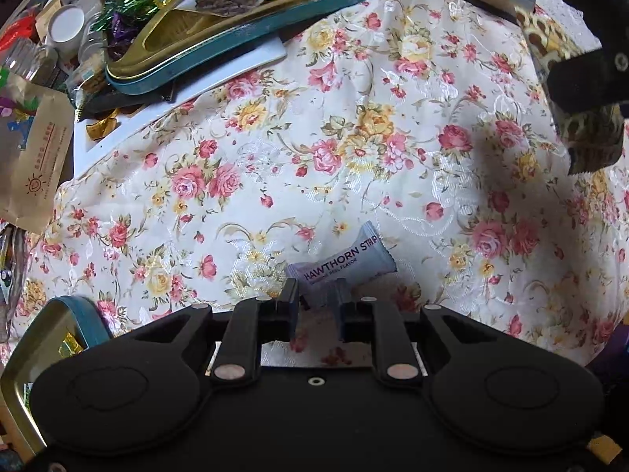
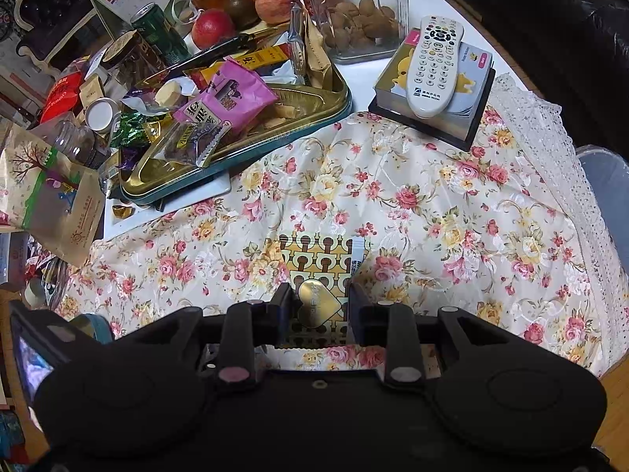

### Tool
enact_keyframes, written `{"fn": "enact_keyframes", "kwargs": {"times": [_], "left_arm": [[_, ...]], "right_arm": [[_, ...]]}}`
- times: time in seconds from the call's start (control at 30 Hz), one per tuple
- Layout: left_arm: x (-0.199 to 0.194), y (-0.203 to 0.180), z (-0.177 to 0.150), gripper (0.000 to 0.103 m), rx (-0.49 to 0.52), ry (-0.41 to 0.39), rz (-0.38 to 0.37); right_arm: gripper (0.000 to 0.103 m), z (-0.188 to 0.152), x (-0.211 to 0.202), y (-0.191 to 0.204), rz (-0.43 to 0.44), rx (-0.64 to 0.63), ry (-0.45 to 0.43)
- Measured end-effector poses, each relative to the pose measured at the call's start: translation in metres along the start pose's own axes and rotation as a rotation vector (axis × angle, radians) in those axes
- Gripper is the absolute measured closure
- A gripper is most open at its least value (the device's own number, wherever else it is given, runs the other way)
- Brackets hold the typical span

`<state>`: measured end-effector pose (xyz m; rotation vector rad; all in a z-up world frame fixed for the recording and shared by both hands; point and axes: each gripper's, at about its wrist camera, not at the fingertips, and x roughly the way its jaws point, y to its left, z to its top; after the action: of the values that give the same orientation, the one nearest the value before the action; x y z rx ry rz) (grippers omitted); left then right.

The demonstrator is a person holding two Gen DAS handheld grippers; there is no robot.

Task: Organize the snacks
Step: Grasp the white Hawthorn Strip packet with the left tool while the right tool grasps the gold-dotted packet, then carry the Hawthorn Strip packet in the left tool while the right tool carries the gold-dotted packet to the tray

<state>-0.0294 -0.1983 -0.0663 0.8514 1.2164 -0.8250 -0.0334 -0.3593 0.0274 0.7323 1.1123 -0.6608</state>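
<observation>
A small pale-blue packet with "HAWTHORN STRIP" printed on it [image 1: 341, 261] is held by the left gripper [image 1: 319, 299]. One end of the packet is pinched between the two dark fingers, which are almost fully closed on it. The rest of the packet sticks out past the fingertips, over the cream tablecloth with pink and yellow roses [image 1: 354, 137].

A flat yellow packet with a brown keyhole pattern and a gold heart sticker [image 2: 316, 275] is held by the right gripper [image 2: 319, 301]. The fingers are pressed on its two sides, and the packet is seen over the flowered cloth. In the left view, this same patterned packet [image 1: 544, 37] is seen high up at the right edge, under the other black gripper.

A long gold tin tray with a teal rim [image 2: 220, 165] is seen at the far left of the table. It is filled with many snacks: a pink bag [image 2: 228, 96], green foil sweets [image 2: 129, 128] and a clear packet. A white remote control [image 2: 434, 65] is laid on a yellow and white box, well apart from the tray. A second teal-rimmed tin [image 1: 59, 334] is seen just beside the left gripper.
</observation>
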Motion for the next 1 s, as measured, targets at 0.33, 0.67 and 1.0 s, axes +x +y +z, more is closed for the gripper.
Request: {"fn": "enact_keyframes", "kwargs": {"times": [0.33,0.67,1.0], "left_arm": [[0.007,-0.012,0.004,0.075,-0.025,0.008,0.02],[0.021,-0.008,0.019,0.074,-0.161,0.031,0.006],[0.021,0.03,0.022,0.074,-0.495,0.026,-0.082]], "right_arm": [[0.071,0.0,-0.005,-0.006,0.011,0.013,-0.006],[0.071,-0.003,-0.009,-0.02,0.011,0.025,-0.008],[0.071,-0.005,-0.018,-0.034,0.017,0.043,-0.022]]}}
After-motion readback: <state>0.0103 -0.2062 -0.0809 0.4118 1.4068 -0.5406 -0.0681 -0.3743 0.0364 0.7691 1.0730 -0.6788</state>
